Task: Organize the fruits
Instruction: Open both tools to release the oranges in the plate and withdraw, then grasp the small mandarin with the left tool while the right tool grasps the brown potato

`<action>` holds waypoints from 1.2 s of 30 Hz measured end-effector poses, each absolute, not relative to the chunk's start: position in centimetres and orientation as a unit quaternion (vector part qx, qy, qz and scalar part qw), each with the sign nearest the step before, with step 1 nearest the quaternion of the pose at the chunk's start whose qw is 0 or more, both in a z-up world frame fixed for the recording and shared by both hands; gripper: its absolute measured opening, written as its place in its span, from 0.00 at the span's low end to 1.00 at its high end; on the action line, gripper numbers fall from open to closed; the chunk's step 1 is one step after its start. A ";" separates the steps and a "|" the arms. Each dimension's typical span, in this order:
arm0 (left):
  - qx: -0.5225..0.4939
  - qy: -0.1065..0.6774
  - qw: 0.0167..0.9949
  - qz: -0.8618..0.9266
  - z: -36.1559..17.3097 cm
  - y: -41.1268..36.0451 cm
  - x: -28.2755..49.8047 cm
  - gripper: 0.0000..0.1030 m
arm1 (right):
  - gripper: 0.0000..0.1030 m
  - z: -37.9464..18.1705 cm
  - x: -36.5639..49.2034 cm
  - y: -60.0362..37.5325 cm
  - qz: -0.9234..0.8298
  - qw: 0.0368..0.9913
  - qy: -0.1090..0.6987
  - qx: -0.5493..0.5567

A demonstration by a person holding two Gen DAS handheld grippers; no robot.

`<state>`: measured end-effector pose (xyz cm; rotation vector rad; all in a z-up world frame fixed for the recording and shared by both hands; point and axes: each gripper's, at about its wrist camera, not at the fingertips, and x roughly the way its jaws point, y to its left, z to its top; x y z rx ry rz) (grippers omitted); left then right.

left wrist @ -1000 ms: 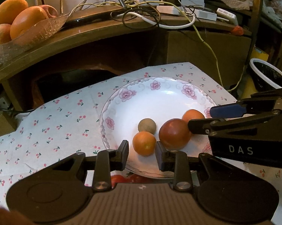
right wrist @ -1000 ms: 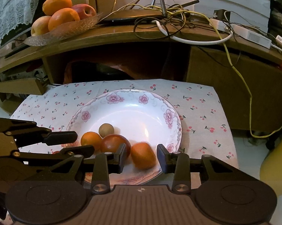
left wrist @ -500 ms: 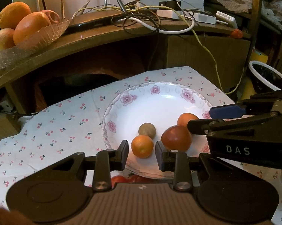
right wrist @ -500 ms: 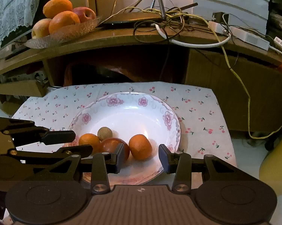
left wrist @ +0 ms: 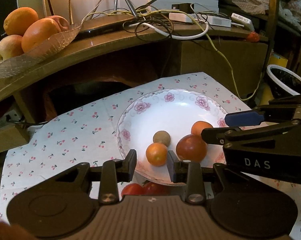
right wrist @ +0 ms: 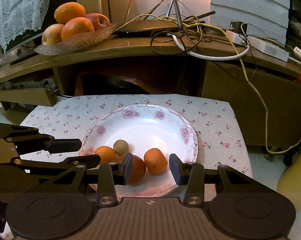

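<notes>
A white floral plate [left wrist: 176,108] [right wrist: 142,128] on a cherry-print cloth holds two small oranges [left wrist: 156,154] [left wrist: 200,127], a dark red tomato [left wrist: 191,148] and a small brown fruit [left wrist: 161,138]. My left gripper [left wrist: 151,165] is open and empty at the plate's near rim, with one orange showing between its fingers. My right gripper [right wrist: 150,168] is open and empty, with the other orange [right wrist: 155,161] and the tomato [right wrist: 137,169] between its fingers. Each gripper appears at the side of the other's view.
A glass dish [right wrist: 74,42] of oranges and apples stands on the wooden shelf [right wrist: 130,48] behind, beside a router and tangled cables [right wrist: 190,32]. Two red tomatoes [left wrist: 142,188] lie on the cloth under my left gripper. A dark white-rimmed bowl [left wrist: 286,80] stands at the right.
Both grippers have drawn back from the plate a little. The right gripper's orange now lies free on the plate, farther from the fingers. The fruits have not moved otherwise.
</notes>
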<state>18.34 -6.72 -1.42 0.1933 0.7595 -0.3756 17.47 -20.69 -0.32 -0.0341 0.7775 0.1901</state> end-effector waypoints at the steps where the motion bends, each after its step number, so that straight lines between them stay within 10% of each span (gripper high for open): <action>1: 0.094 0.368 0.907 -0.182 -1.4 -6.7 18.3 0.37 | 0.41 -0.3 17.4 -20.7 0.093 0.921 0.378 -0.016; 36: 0.135 0.401 0.889 -0.172 -2.2 -2.6 13.3 0.41 | 0.41 -0.6 13.1 -16.7 0.173 0.895 0.409 -0.036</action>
